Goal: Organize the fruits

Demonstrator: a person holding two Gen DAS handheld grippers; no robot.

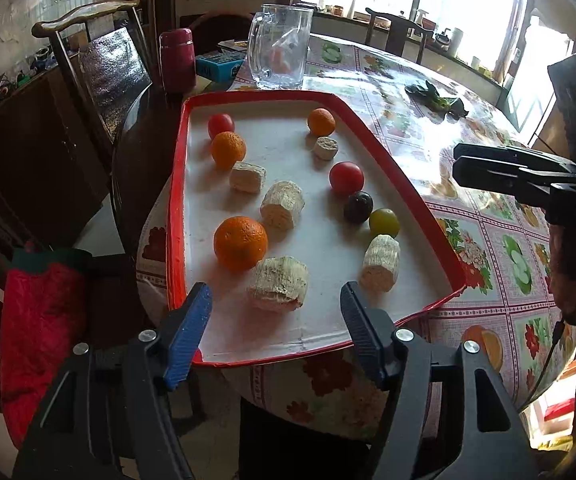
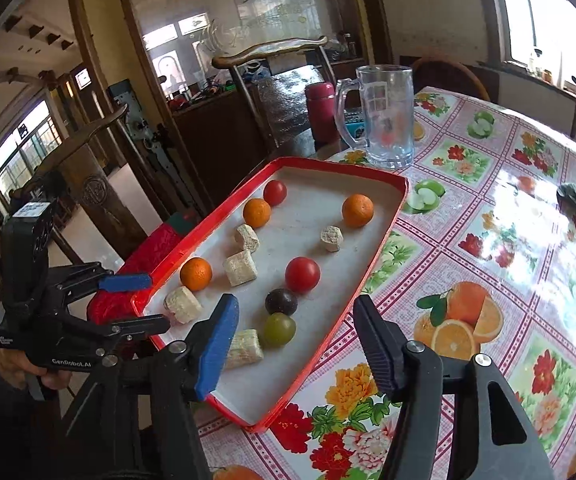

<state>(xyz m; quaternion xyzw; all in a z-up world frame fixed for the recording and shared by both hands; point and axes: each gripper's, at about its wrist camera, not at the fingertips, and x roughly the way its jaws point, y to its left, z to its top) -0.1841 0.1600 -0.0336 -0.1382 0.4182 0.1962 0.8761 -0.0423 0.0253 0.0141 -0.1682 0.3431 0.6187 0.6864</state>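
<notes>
- Red-rimmed tray (image 1: 177,184) on a flowered table (image 1: 484,240) holds oranges, tomatoes, plums and pale corn pieces.
- Left tongs (image 1: 275,300) spread, empty, hovering near tray edge.
- Right tongs (image 2: 294,316) spread, empty.

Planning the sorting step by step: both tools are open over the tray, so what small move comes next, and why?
Probably ease the open left tool forward and down over the nearest pale corn-cob chunk in the red-rimmed white tray. It lies right between the spread fingers, nearer than the big orange, and nothing is gripped yet.
</notes>
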